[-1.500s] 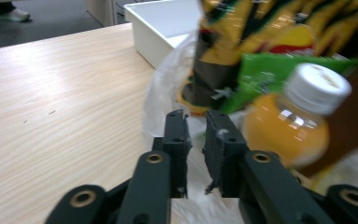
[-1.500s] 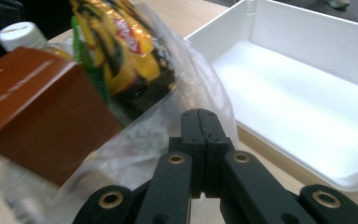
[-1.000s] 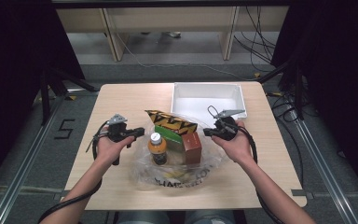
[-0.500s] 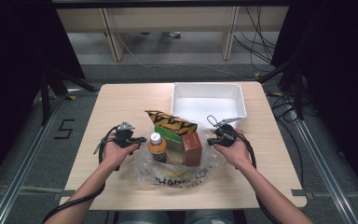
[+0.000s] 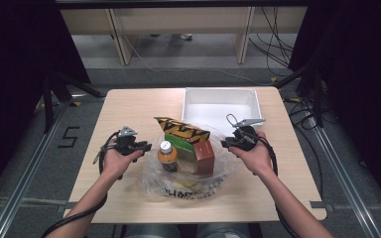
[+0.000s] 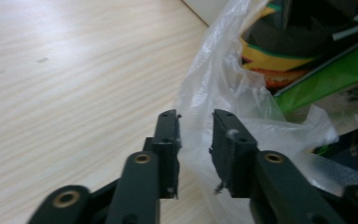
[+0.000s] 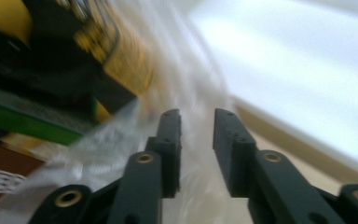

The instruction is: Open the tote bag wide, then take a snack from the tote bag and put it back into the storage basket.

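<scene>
With both sets of jaws just parted at the plastic bag (image 5: pixel 188 176), our left gripper (image 6: pixel 196 140) and right gripper (image 7: pixel 196 140) pinch nothing; next we close on its edges.

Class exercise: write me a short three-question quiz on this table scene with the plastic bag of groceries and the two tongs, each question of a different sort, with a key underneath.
1. True or false: the white tray behind the plastic bag holds the orange-capped bottle.
2. Which lies on top of the green box? A) a red mug B) a yellow and black packet C) a spoon
3. Fill in: the left tongs stand with their jaws apart at the bag's ____ film.

Key
1. False: the bottle stands in the bag, and the tray looks empty.
2. B
3. Clear. The right tongs do the same on the opposite side; both have just been opening.
</scene>
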`<state>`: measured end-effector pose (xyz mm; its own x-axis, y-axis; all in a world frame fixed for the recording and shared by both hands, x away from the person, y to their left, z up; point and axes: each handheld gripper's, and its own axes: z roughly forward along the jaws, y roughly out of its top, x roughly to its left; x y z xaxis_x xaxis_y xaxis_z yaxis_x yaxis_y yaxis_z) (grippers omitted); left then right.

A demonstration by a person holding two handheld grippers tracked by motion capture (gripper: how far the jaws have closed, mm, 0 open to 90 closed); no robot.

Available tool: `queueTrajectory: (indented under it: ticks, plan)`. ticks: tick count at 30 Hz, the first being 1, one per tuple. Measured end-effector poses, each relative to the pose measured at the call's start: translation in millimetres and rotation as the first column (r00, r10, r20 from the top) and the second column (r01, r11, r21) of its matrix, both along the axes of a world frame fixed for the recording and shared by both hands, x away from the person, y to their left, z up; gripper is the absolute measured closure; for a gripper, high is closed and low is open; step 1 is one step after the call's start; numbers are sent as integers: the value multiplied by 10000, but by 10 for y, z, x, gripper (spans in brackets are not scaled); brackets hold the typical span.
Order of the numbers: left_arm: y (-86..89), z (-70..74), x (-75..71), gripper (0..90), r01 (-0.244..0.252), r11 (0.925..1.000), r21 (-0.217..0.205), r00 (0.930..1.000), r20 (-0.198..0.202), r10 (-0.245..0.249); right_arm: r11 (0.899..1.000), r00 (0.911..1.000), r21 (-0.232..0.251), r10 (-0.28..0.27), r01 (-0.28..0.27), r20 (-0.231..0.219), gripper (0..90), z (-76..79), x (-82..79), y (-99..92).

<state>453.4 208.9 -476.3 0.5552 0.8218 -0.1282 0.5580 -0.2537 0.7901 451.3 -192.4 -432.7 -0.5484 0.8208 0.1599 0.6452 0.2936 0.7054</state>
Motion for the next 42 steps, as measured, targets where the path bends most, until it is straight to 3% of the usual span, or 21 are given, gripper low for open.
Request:
queueTrajectory:
  ticks: [1,3,6,7,10,12,14,15,16,17,18,22,26,27,30,34,35,36,37,40,42]
  plan:
    - [16,28,-16,641,-102,9999,-2,9999,115,102,9999,9982,78,86,-91,598,664,26,3,-14]
    - [45,83,-62,564,-345,9993,-142,9990,282,349,9993,9982,338,165,-185,577,621,132,-34,-16]
    - [97,159,-180,448,-796,9951,-584,9932,805,842,9985,9925,153,507,-527,1109,578,211,-57,-30]
    - [126,182,-225,420,-868,9941,-656,9918,886,925,9990,9945,198,388,-410,976,570,246,-77,-23]
    - [217,225,-364,382,-1058,9908,-850,9878,1054,1145,9979,9888,370,471,-529,1417,541,299,-89,-11]
    - [274,229,-461,369,-1182,9883,-959,9860,1070,1283,9977,9903,614,213,-300,1373,535,357,-126,-2]
    - [308,211,-531,365,-1234,9871,-1017,9849,1094,1344,9965,9849,653,395,-512,1686,534,376,-127,-3]
    - [316,197,-552,365,-1219,9875,-1003,9853,1076,1326,9958,9876,841,217,-351,1552,536,393,-156,17]
    - [317,188,-561,366,-1242,9873,-992,9854,1040,1344,9960,9875,771,333,-456,1541,539,408,-171,16]
    - [316,174,-563,368,-1261,9869,-1007,9854,1017,1363,9956,9821,818,307,-466,1858,541,394,-166,27]
    - [309,169,-560,368,-1282,9871,-957,9853,1013,1378,9955,9873,760,443,-565,1527,547,417,-185,26]
    - [262,176,-537,366,-1257,9880,-900,9836,1182,1359,9955,9747,376,774,-872,2098,569,412,-181,35]
    - [261,166,-549,368,-1415,9864,-838,9802,1277,1515,9946,9783,514,790,-903,1916,585,454,-195,15]
    - [263,159,-551,369,-1453,9860,-818,9802,1234,1547,9955,9731,332,791,-882,2162,586,455,-191,2]
    - [265,134,-550,371,-1533,9851,-784,9798,1178,1619,9958,9821,544,631,-738,1774,586,480,-219,15]
    - [241,114,-548,376,-1555,9847,-790,9795,1173,1641,9963,9722,273,736,-816,2223,584,465,-181,28]
    - [236,112,-550,376,-1538,9851,-767,9798,1174,1621,9958,9787,391,734,-823,1919,580,473,-193,47]
    - [229,110,-550,376,-1509,9853,-801,9804,1154,1595,9947,9727,321,883,-973,2146,577,472,-170,50]
    - [227,111,-552,375,-1501,9859,-741,9804,1178,1581,9959,9788,425,701,-797,1927,572,486,-192,73]
    - [218,119,-554,375,-1509,9858,-742,9796,1229,1592,9926,9680,254,1100,-1187,2256,564,507,-164,83]
    - [208,123,-545,375,-1573,9846,-768,9784,1230,1659,9942,9782,611,756,-890,1934,562,520,-191,110]
